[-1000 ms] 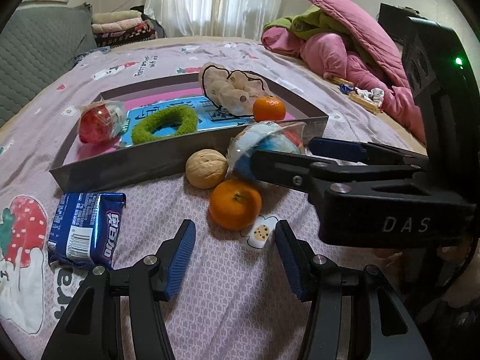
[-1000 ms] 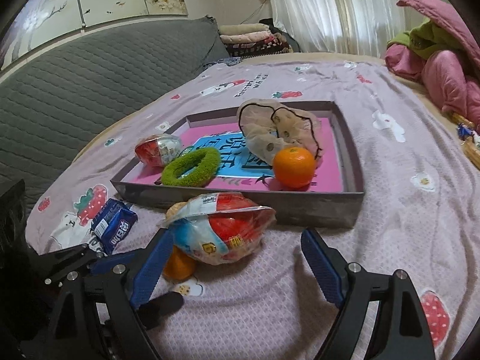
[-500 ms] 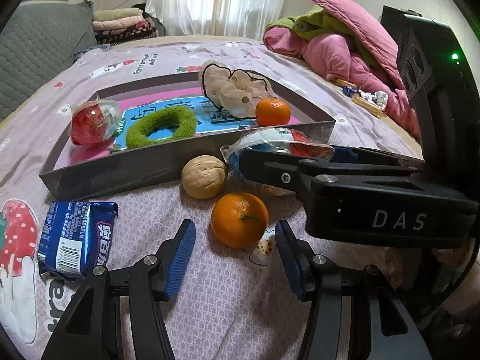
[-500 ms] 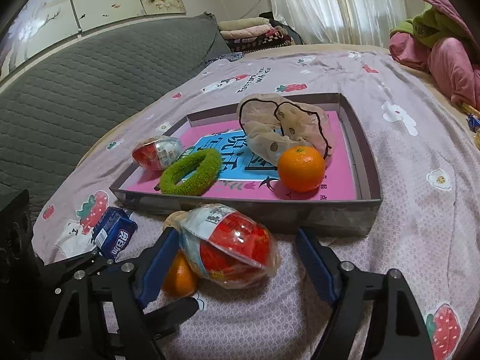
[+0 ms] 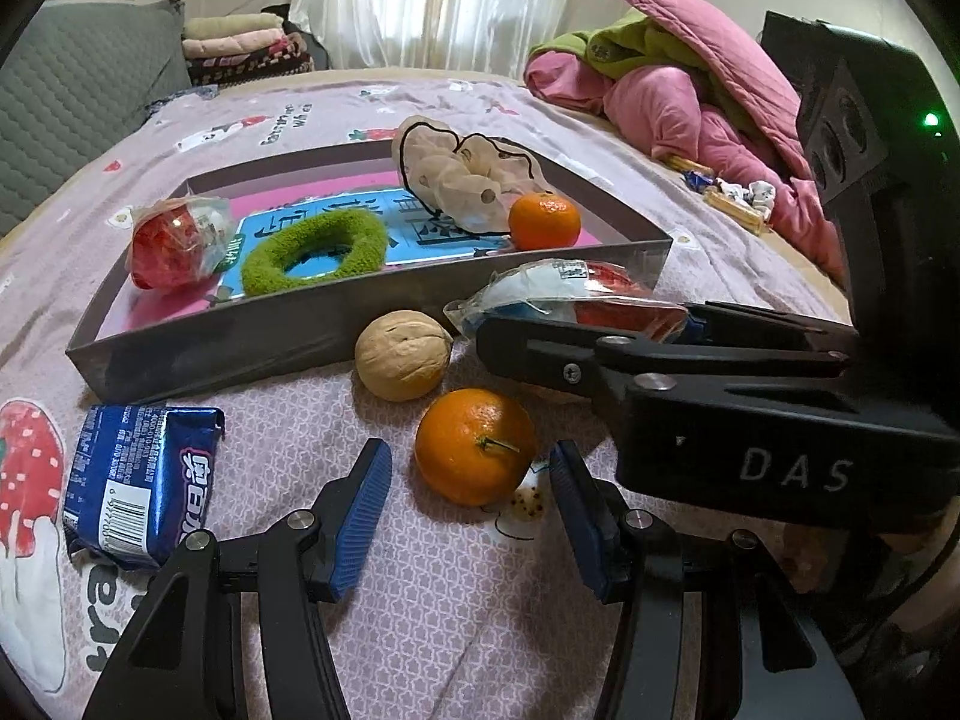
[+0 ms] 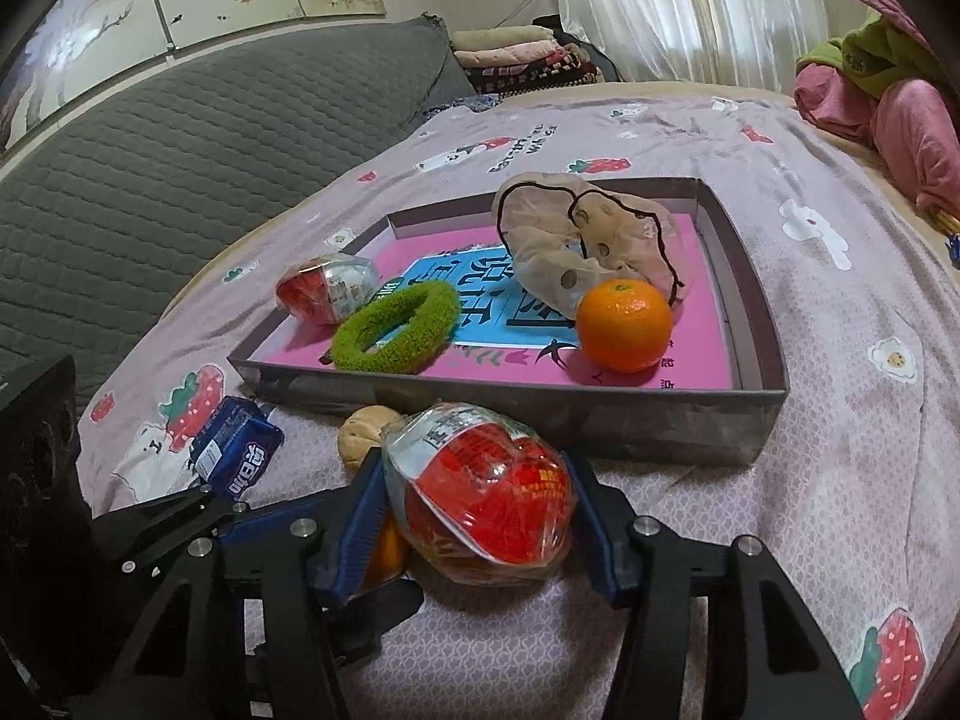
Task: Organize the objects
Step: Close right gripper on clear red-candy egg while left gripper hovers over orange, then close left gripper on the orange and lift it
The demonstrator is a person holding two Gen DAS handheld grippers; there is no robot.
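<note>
Narrowing since a second ago, the right gripper (image 6: 477, 525) jaws are closing around the clear-wrapped red snack packet (image 6: 480, 495) on the bed, just before the grey tray (image 6: 600, 414); left gripper (image 5: 468, 513) jaws stand released, the orange tangerine (image 5: 474, 446) between them.

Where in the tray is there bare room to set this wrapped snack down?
Free: the tray floor along its right wall, right of the orange, and the far-left corner behind the wrapped red snack. Crowded: the middle, with the green ring and beige scrunchie. The right gripper is closing on the snack.
</note>
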